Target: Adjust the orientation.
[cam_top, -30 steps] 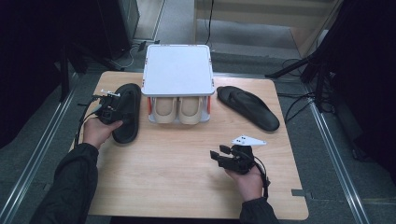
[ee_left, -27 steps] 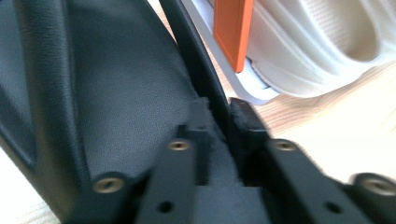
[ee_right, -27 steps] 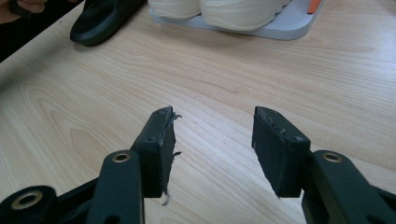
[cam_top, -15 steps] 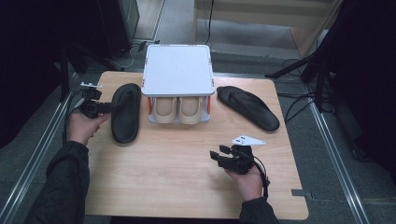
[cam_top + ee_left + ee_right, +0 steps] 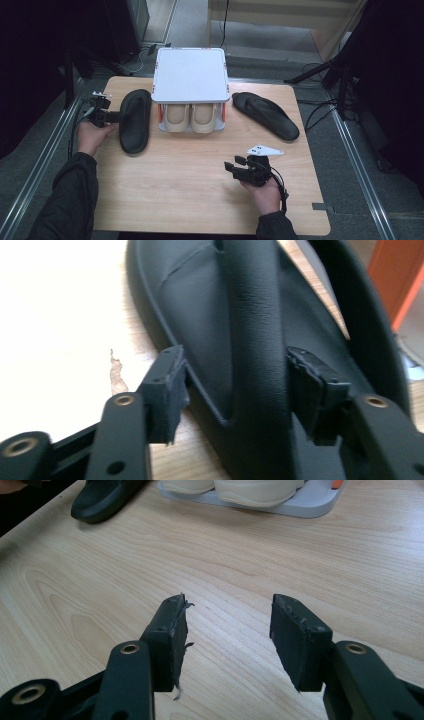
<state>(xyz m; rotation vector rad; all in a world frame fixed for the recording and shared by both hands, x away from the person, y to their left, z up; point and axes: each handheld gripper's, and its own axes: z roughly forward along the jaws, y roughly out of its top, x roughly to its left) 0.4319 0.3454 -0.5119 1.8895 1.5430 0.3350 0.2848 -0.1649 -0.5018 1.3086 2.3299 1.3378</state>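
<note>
A black slipper [image 5: 135, 122] lies left of a white shoe rack [image 5: 190, 75]; its twin [image 5: 265, 115] lies to the right. My left gripper [image 5: 114, 118] sits at the left slipper's outer edge. In the left gripper view its jaws have just been opening, and the gripper [image 5: 240, 385] now stands open. The slipper's strap [image 5: 255, 330] rises between the pads, and the left pad [image 5: 170, 390] stands clear of it. My right gripper [image 5: 233, 165] rests near the table's front, open over bare wood [image 5: 227, 630] with nothing between its fingers.
A pair of cream shoes [image 5: 192, 117] fills the rack's lower shelf, seen too in the right gripper view [image 5: 250, 490]. The wooden table [image 5: 175, 190] ends close behind my hands. Cables and dark stands [image 5: 330, 75] crowd the floor around it.
My left hand has slid left from on top of the left slipper to its outer edge, and its jaws have opened. The right hand has kept still.
</note>
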